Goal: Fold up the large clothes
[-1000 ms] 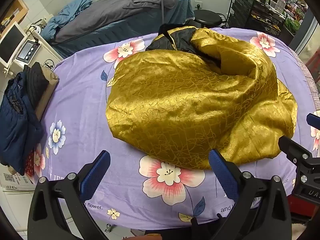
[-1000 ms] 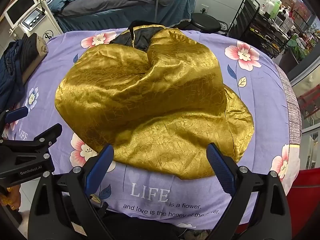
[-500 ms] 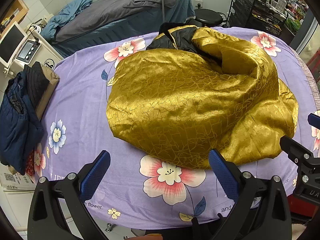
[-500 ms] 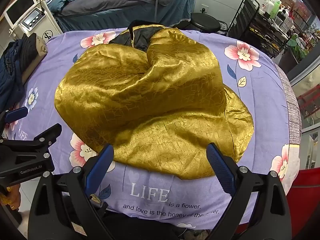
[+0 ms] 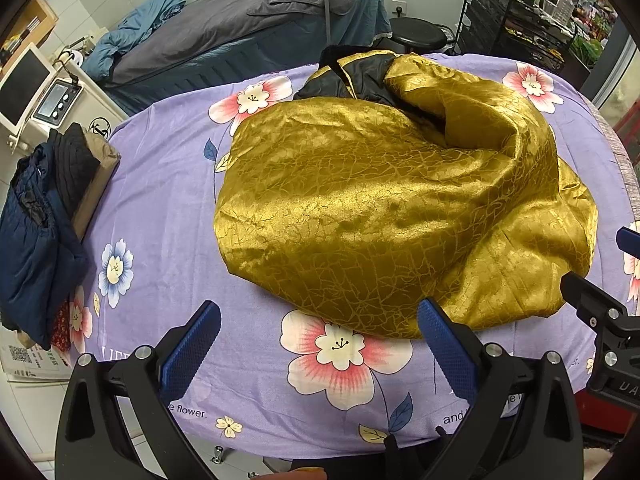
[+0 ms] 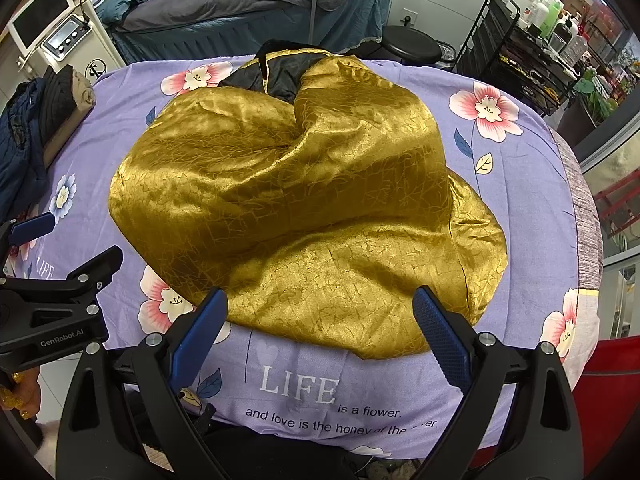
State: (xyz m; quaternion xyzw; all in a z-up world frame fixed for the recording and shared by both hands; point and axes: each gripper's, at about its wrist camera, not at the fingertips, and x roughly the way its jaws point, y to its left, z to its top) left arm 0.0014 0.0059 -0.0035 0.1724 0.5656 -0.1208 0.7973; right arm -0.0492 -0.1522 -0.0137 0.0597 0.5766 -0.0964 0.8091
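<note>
Gold garment (image 5: 384, 216) lies bunched in the middle of the floral-sheeted table (image 5: 168, 208), unfolded; we judge the folding not yet begun. Nearest us, left gripper (image 5: 318, 344) and right gripper (image 6: 320, 328) hover at the near hem, both spread wide and empty. Farther off, black lining (image 6: 280, 72) shows.

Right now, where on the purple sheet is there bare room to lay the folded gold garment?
Bare sheet lies between the gold garment and the stacked dark clothes at the left edge. Another strip runs along the near edge by the LIFE lettering. The right side, near the pink flower, is also bare. The middle is crowded, filled by the garment.
</note>
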